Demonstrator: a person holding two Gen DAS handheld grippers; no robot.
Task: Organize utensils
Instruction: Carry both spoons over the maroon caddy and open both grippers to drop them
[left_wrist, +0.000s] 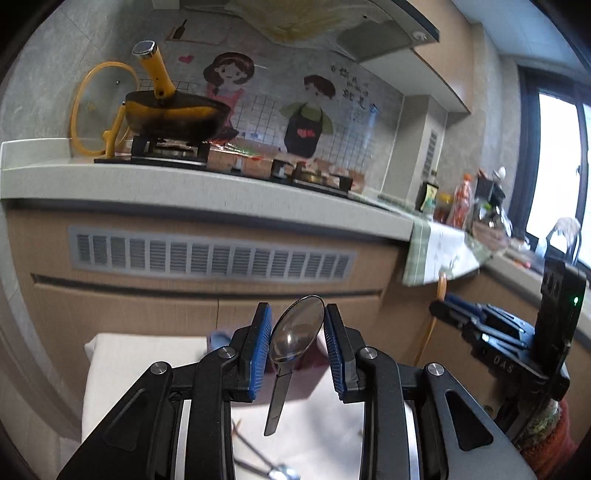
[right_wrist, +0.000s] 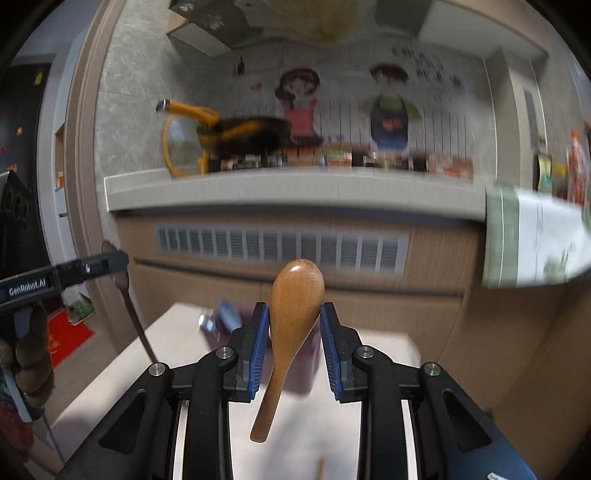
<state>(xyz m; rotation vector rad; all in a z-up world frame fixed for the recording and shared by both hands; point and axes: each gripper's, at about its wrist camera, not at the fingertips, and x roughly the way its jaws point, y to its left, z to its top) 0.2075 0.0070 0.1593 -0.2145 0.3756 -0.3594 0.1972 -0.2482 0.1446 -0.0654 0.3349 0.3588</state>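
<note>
My left gripper (left_wrist: 297, 309) is shut on a metal spoon (left_wrist: 295, 334), its blue pads pressing the bowl's edges while the handle hangs down over the white table (left_wrist: 122, 369). My right gripper (right_wrist: 293, 307) is shut on a wooden spoon (right_wrist: 295, 302) in the same way, bowl up and handle drooping. Each gripper shows in the other's view: the right gripper (left_wrist: 441, 308) with the wooden spoon (left_wrist: 424, 338) at the right, the left gripper (right_wrist: 118, 260) with the metal spoon (right_wrist: 129, 310) at the left. Both are raised well above the table (right_wrist: 177, 354).
More utensils (left_wrist: 258, 456) lie on the table near its front. A blurred purplish item (right_wrist: 308, 354) stands at the table's far side. Beyond is a kitchen counter (left_wrist: 184, 182) with a yellow-handled pan (left_wrist: 173, 114), bottles (left_wrist: 461, 203) and a hanging cloth (left_wrist: 439, 254).
</note>
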